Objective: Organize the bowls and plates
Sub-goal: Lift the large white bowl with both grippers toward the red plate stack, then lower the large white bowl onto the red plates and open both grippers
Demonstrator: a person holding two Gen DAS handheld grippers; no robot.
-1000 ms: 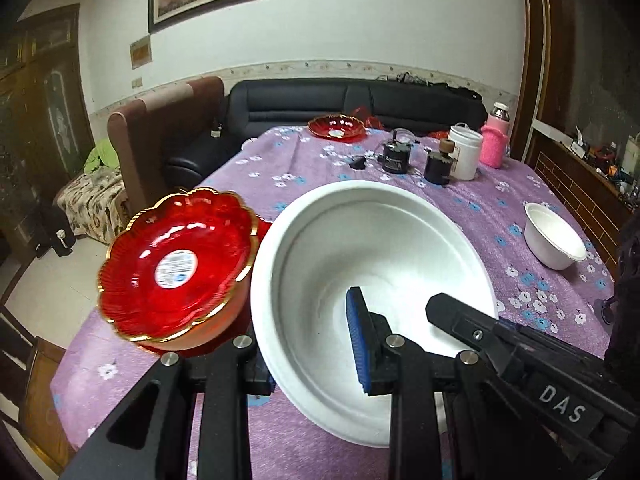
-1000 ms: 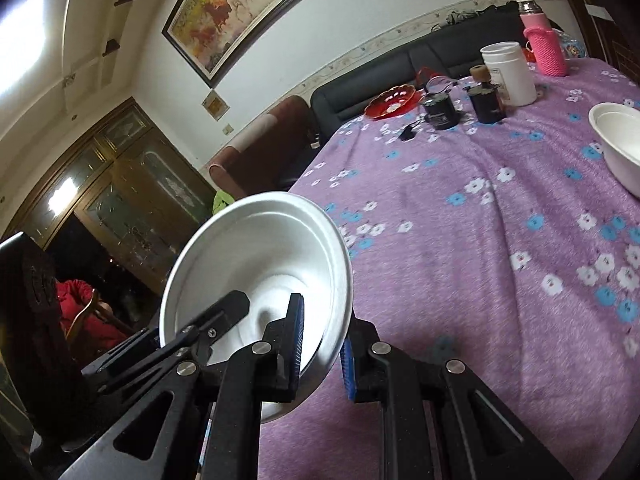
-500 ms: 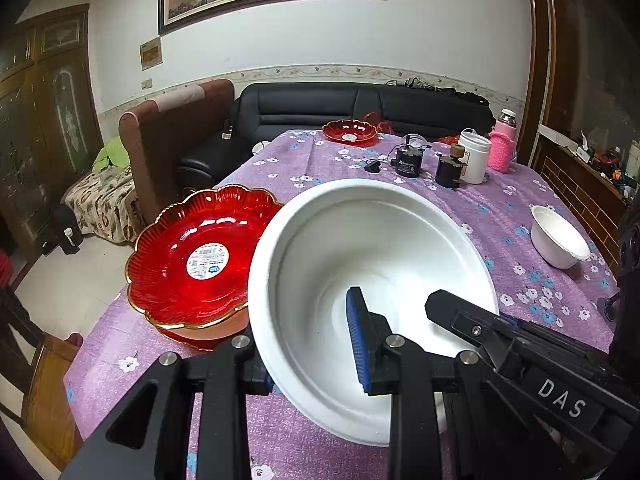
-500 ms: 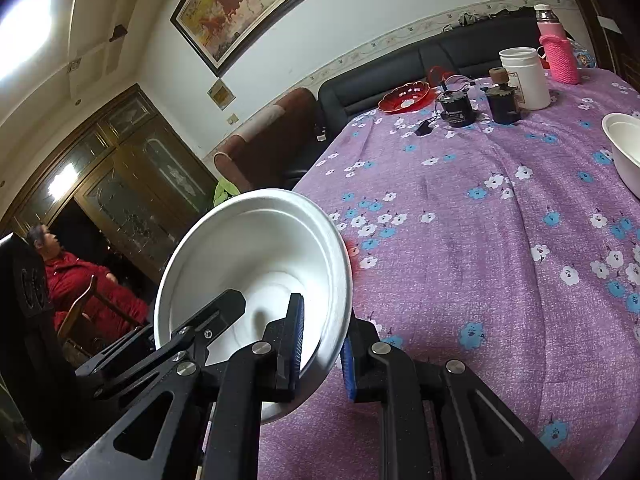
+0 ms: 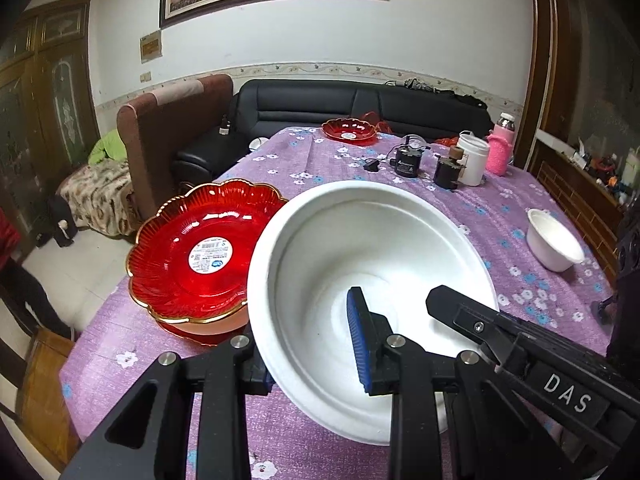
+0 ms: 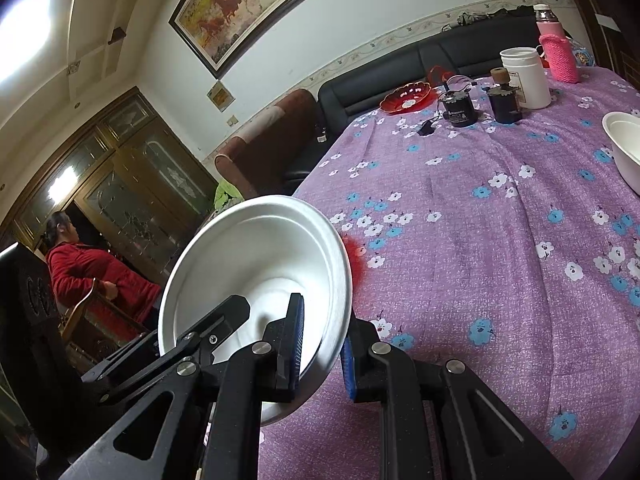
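1. The left gripper [image 5: 312, 354] has its jaws pinching the near wall of the large white bowl [image 5: 360, 252]: one blue pad sits inside the bowl, the other finger presses the outside of the rim.
2. The right gripper [image 6: 322, 350] also has its jaws closed on the same bowl [image 6: 256, 264], one pad inside, the other against the outer wall at the bowl's opposite side.
3. The bowl is tilted, its opening turned toward the left wrist camera, above the near part of the counter [image 5: 320, 168], which is covered by a purple flowered cloth.
4. Just left of the bowl, a red scalloped plate [image 5: 200, 252] with a gold rim and a white sticker rests on another red plate near the counter's left edge; the bowl's rim overlaps it in the left wrist view.
5. A small white bowl [image 5: 554, 246] stands well apart, toward the right edge.
6. At the far end are a second red plate [image 5: 349, 131], two dark jars [image 5: 409, 160], a white canister [image 5: 473, 158] and a pink flask [image 5: 501, 151].
7. A person in red [image 6: 86, 272] stands beyond the counter in the right wrist view.
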